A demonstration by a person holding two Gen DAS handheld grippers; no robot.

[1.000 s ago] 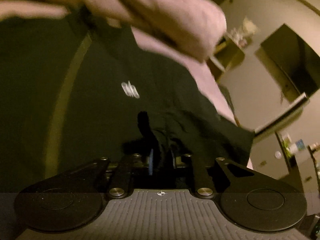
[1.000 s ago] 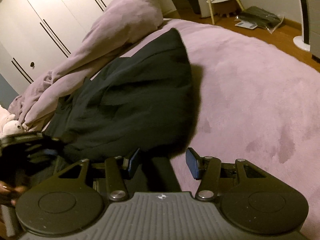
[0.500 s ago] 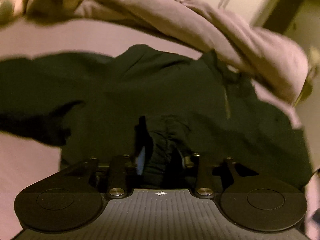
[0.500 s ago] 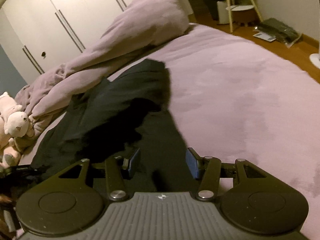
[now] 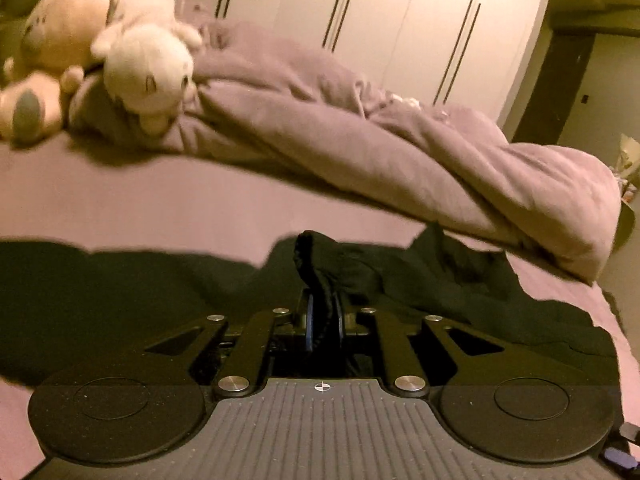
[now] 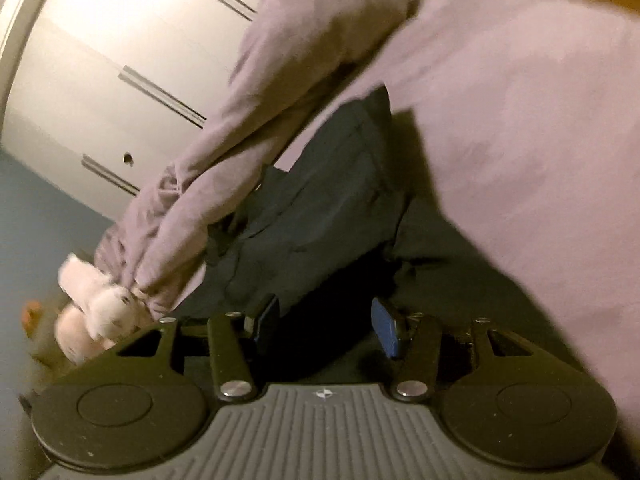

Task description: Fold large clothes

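garment (image 5: 400, 280) pinched between left fingers (image 5: 309, 320) — right spread.

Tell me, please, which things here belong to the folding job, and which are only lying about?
Belong to the job:
- black garment, spread on the bed
- left gripper, shut on its fabric
- right gripper, open above it

Only lying about:
- lilac duvet
- white plush toy
- pink plush toy
- wardrobe
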